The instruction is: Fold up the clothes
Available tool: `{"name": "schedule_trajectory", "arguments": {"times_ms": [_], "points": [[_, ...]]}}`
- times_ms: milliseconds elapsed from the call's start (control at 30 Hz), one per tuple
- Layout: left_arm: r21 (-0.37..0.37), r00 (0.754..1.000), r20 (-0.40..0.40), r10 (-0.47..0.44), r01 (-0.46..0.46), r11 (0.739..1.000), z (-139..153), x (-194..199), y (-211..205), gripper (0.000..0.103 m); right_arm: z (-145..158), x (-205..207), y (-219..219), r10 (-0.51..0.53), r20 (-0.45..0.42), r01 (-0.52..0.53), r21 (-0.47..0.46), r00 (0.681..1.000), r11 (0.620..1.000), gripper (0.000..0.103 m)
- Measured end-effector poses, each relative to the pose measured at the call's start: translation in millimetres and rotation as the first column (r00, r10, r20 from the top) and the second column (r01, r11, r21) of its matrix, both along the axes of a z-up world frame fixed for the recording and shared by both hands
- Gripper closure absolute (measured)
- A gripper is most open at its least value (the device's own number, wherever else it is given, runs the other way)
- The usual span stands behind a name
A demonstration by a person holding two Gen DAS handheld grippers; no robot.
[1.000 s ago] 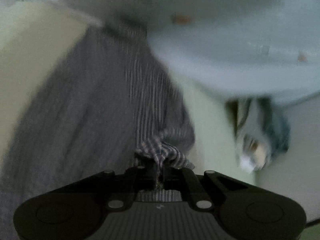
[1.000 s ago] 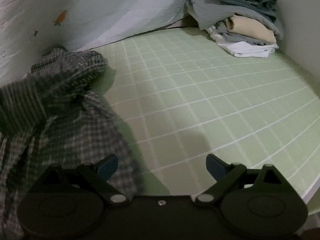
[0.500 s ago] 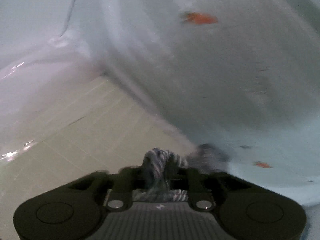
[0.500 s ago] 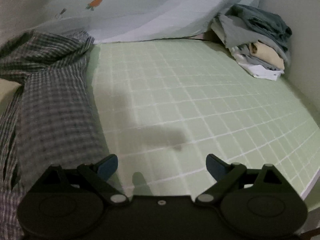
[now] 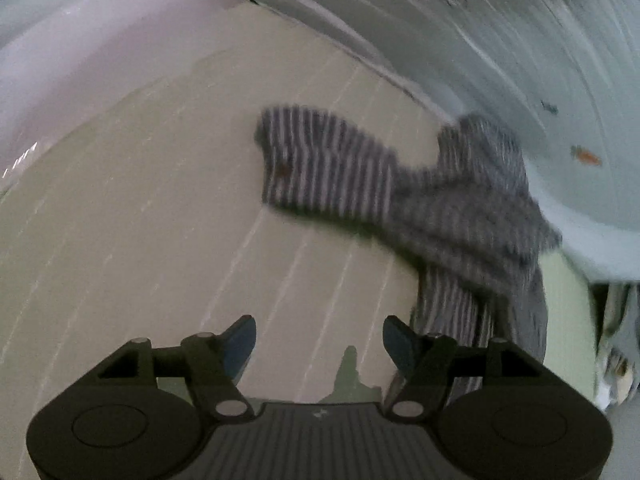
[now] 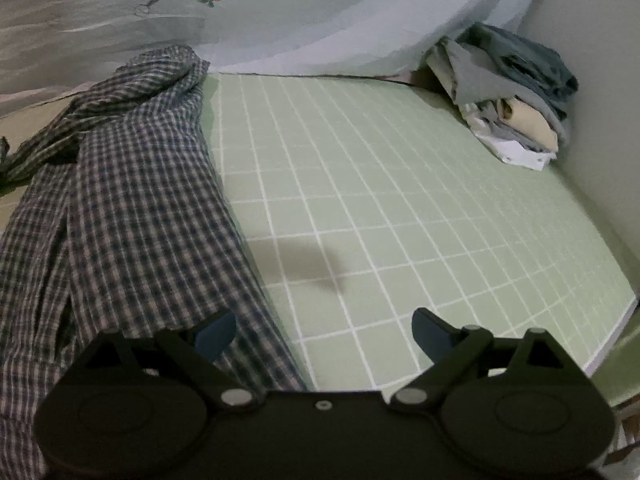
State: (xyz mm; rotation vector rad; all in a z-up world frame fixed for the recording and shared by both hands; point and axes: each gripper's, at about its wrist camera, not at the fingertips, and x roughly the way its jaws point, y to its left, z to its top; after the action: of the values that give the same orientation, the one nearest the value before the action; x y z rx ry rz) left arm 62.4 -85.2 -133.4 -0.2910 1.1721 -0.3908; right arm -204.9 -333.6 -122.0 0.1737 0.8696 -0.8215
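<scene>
Holding both grippers with their jaws spread wide and nothing between them, you are looking over a checked shirt [image 6: 132,200] that is lying rumpled and unfolded on the bed. From the right gripper [image 6: 324,330] the shirt is running from under the left jaw away to the far left, its top end bunched against the pale curtain [image 6: 320,12]. From the left gripper [image 5: 319,336] a cuffed sleeve [image 5: 320,160] is stretching ahead of the jaws, and the body of the shirt is trailing down past the right jaw.

By the look of it, you are spreading the shirt out, not yet creasing it; the cloth is twisted and overlapping itself. The next move is probably calling for each gripper to pinch an edge or corner and draw the fabric flat.

The green gridded sheet [image 6: 400,220] ahead of the right jaws is lying bare and smooth, offering room to work. A stack of other clothes [image 6: 516,96] is sitting far ahead to the right, against the wall [image 6: 600,60].
</scene>
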Motion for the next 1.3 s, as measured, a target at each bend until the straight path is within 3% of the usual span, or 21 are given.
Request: {"name": "schedule_trajectory", "arguments": {"times_ms": [167,333,600,900,1100,1167,1200,1233,1267,1300], "points": [[0.025,1.000,0.007,-0.016,0.015,1.000,5.6,-40.4,5.7,0.029,8.3,-5.3,-7.0,0.045,0.067,-0.046,0.006,0.997,0.999,0.007],[0.067,0.999,0.041,0.027,-0.030,0.997,17.7,-46.2,24.7,0.029,14.7,6.9,-20.9,0.052,0.138,-0.059,0.044,0.989,0.997,0.007],[0.088,0.995,0.079,0.064,-0.071,0.994,25.6,-1.3,40.0,0.029,36.0,73.5,-45.7,0.075,0.286,-0.099,0.069,0.955,0.993,0.008],[0.035,0.996,0.071,0.055,-0.058,0.998,2.1,91.9,20.3,0.028,38.1,204.1,-86.1,0.132,0.369,-0.187,0.117,0.920,0.975,0.007],[0.004,0.997,0.054,0.053,-0.053,0.999,-16.7,136.9,-2.0,0.028,27.6,274.5,-117.7,0.150,0.403,-0.263,0.243,0.903,0.934,0.036],[0.002,0.997,0.053,0.054,-0.054,0.999,-22.3,142.9,-8.9,0.029,16.3,285.8,-128.1,0.136,0.374,-0.253,0.282,0.917,0.926,0.054],[0.003,0.997,0.061,0.054,-0.054,0.999,-23.3,144.2,-12.7,0.029,10.3,291.1,-133.8,0.131,0.358,-0.246,0.301,0.925,0.921,0.071],[-0.001,0.997,0.064,0.053,-0.053,0.999,-24.3,145.4,-16.1,0.033,5.8,294.1,-138.9,0.126,0.352,-0.246,0.319,0.927,0.915,0.092],[-0.011,0.997,0.061,0.051,-0.051,0.999,-25.2,146.4,-19.1,0.052,2.8,294.9,-143.4,0.123,0.358,-0.251,0.337,0.925,0.907,0.099],[-0.021,0.997,0.059,0.049,-0.048,0.999,-26.1,147.5,-22.1,0.064,2.5,294.6,-147.4,0.121,0.366,-0.254,0.340,0.923,0.906,0.099]]}}
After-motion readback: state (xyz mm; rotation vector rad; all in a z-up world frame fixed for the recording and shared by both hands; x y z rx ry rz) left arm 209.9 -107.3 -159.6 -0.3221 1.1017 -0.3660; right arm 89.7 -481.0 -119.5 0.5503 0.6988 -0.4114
